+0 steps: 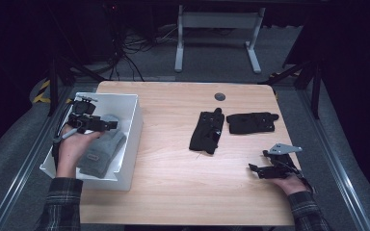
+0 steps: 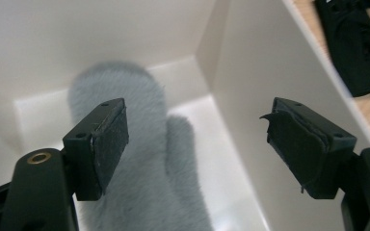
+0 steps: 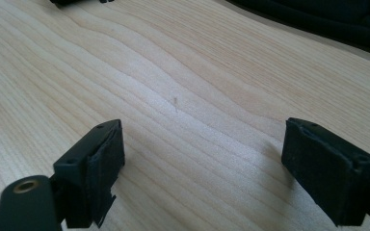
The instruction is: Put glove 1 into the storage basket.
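My left claw (image 2: 195,144) hangs wide open and empty over the grey mitten (image 2: 139,159) lying in the white bin (image 2: 270,62). Right claw (image 3: 202,173), equally open, idles above the counter (image 3: 173,72). Probably next: fetch a black glove (image 1: 206,131).

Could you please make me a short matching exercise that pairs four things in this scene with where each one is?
Things:
1. grey mitten
2. black gloves
3. left claw
4. right claw

Places:
A. over the bare wood near the table's right edge
B. on the tabletop, right of the bin
C. lying inside the white bin
D. open above the mitten in the bin

Pairs: 1-C, 2-B, 3-D, 4-A
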Demonstrator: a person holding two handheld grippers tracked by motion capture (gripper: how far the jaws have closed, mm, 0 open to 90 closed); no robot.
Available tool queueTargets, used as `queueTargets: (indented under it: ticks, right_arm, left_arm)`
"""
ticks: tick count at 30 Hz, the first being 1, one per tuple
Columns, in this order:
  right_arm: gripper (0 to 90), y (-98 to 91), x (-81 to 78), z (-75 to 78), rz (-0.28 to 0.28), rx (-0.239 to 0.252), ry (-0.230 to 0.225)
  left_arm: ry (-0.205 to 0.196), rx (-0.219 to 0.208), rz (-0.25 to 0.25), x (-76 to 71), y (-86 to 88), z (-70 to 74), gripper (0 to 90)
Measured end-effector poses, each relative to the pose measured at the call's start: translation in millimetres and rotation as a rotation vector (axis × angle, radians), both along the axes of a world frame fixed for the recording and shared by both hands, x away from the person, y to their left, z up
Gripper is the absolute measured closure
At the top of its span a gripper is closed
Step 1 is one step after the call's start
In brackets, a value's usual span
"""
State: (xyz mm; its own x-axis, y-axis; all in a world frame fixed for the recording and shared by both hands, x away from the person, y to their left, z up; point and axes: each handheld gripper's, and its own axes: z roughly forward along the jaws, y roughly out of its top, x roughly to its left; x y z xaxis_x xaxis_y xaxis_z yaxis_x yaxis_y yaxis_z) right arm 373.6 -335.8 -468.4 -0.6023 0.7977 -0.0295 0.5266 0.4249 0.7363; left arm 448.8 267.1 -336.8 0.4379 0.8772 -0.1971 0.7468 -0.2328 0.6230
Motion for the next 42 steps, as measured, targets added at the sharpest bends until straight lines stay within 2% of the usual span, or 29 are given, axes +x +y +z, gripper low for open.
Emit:
queueTargets:
  ticks: [2,6,13,20,28,32,35,40,42]
  right_arm:
    - [15.5,0.0,0.0,0.0,0.000,0.000,0.000]
    - [15.6,0.0,0.0,0.0,0.000,0.000,0.000]
    - [15.5,0.0,0.0,0.0,0.000,0.000,0.000]
    - [15.5,-0.1,0.0,0.0,0.001,-0.001,0.000]
    - [15.5,-0.1,0.0,0.0,0.001,0.000,0.000]
    - [15.5,-0.1,0.0,0.0,0.001,0.000,0.000]
    - [15.3,-0.1,0.0,0.0,0.002,-0.001,0.000]
    - [11.0,1.2,0.0,-0.3,0.017,-0.007,0.007]
    - [10.8,1.7,0.1,-0.5,0.018,-0.007,0.007]
  left_arm:
    - [-0.019,0.006,-0.018,-2.1,-6.6,6.9,24.1]
    - [-0.040,-0.011,-0.050,-6.5,-17.9,16.9,24.4]
    - [-0.076,-0.043,-0.144,-14.5,-47.4,32.6,24.4]
    - [-0.090,-0.044,-0.222,-20.3,-82.9,37.2,24.4]
    - [-0.101,-0.047,-0.286,-29.7,-119.3,25.6,24.5]
    - [-0.107,-0.034,-0.309,-34.4,-135.1,19.1,24.6]
    - [-0.112,-0.044,-0.323,-37.2,-144.7,13.6,24.6]
    - [-0.118,-0.027,-0.358,-43.7,-161.2,-3.7,24.4]
    - [-0.138,-0.037,-0.354,-47.2,-165.7,-13.2,24.6]
